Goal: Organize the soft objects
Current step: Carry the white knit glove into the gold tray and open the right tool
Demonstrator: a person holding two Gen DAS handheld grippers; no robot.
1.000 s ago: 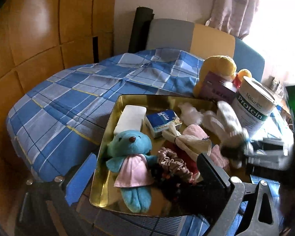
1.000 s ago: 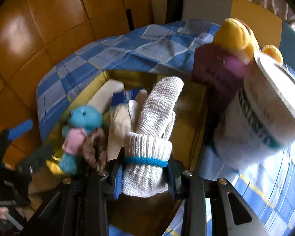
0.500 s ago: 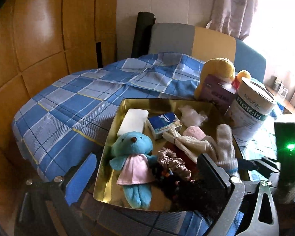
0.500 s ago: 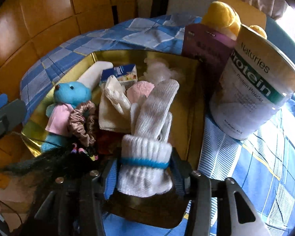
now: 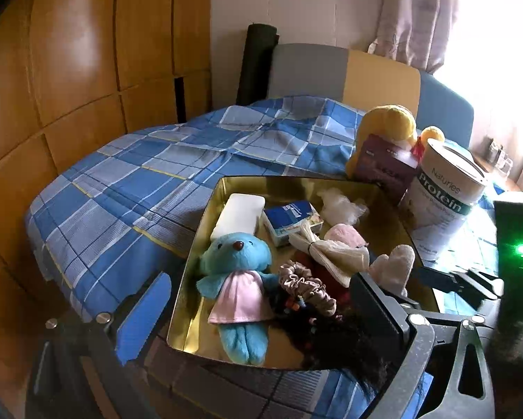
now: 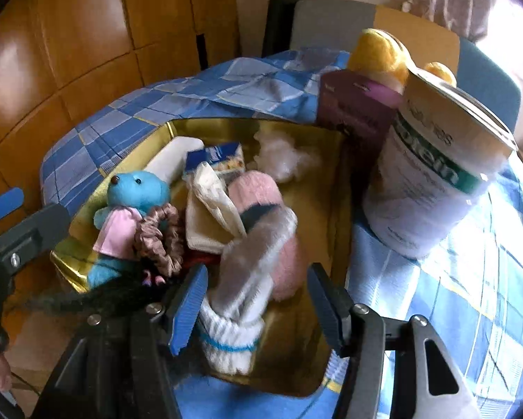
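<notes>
Since the earlier frame the right gripper (image 6: 258,309) has let go of the white knit glove (image 6: 242,300): the jaws, then clamped on the cuff, now stand wide apart, with clear gaps on both sides of the cuff. The glove is motion-blurred, cuff down at the near edge of the gold tray (image 6: 336,188), its fingers leaning far-right over a pink plush piece (image 6: 258,188). Whether the cuff sits inside the rim or on it cannot be told.

Left gripper (image 5: 261,314): jaws wide open, nothing between them, held over the near left part of the tray. From the left wrist view only the glove's fingertip end shows, past the right finger (image 5: 376,310).

Tray contents: blue teddy bear (image 5: 238,279) in a pink dress at near left; brown scrunchie (image 5: 305,291) touching its right side; dark hair-like bundle (image 5: 334,342) at the near edge; cream cloth bow (image 5: 328,249) mid-tray; white pad (image 5: 238,214) and blue-white box (image 5: 291,221) at the far left; white stuffing tuft (image 5: 340,206) at the far side.

Outside the tray, to its right on the blue checked cloth (image 5: 149,192): protein powder can (image 5: 443,195), purple box (image 5: 380,167), yellow plush toy (image 5: 389,122) behind them.
</notes>
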